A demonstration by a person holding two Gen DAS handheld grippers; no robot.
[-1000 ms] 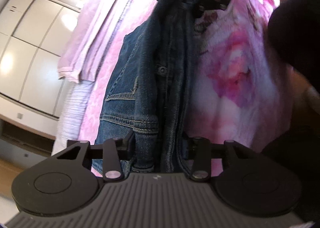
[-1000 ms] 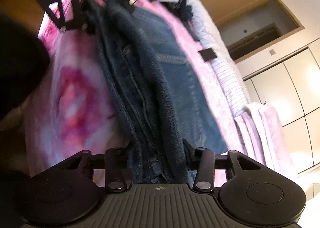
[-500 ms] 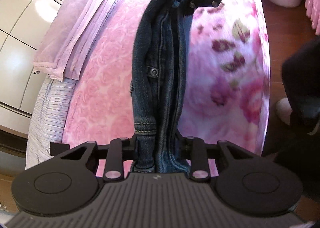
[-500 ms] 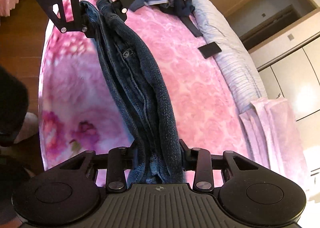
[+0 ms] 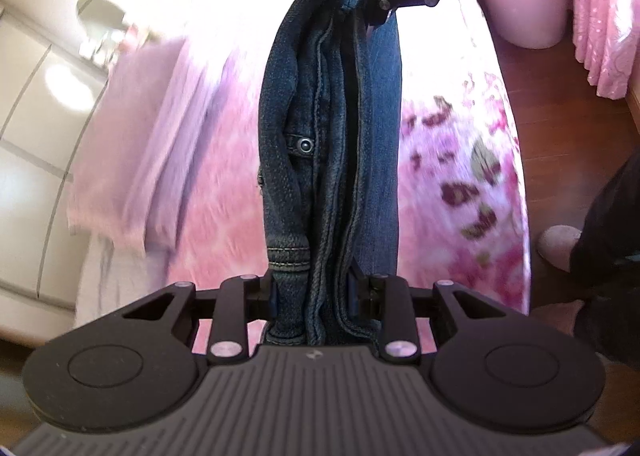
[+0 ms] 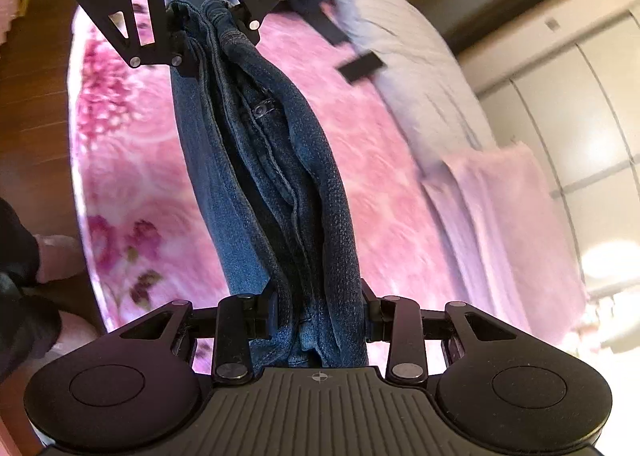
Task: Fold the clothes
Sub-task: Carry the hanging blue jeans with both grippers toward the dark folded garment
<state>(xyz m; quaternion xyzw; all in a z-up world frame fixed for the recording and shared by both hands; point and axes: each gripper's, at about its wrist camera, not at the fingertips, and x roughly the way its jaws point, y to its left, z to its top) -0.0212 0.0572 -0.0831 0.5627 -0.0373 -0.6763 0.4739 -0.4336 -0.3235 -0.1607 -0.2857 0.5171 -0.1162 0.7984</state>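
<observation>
- Denim, dark and heavy-woven, fills both views: the jeans (image 5: pixel 332 159) are bunched lengthwise into a thick rope of layers and stretched in the air between the two tools, above the bed and not lying on it.
- Nearest in the left wrist view, the left gripper (image 5: pixel 314 292) has its jaws closed tight on one end of the bundle; the stitched hem or band sits just ahead of the jaws.
- In the right wrist view, the right gripper (image 6: pixel 316 314) clamps the opposite end the same way, with several folds pinched together.
- Judging by the weave and seams, the cloth is weighty, fairly stiff for fabric and not slippery; it should hold a crease but sag in the middle when slackened. The doubled seams and waistband look like the firmest places to grip.
- A metal rivet button (image 5: pixel 303 144) shows midway along, a hard lump that would sit badly inside a fold.
- Below lies the pink floral blanket (image 6: pixel 380 159), plush and soft, covering the bed to its rounded edges.
- Farther off, toward the far edge, sit a folded pale-pink towel (image 6: pixel 508 207), a striped white sheet (image 6: pixel 416 55) and a small dark flat object (image 6: pixel 362 65).
</observation>
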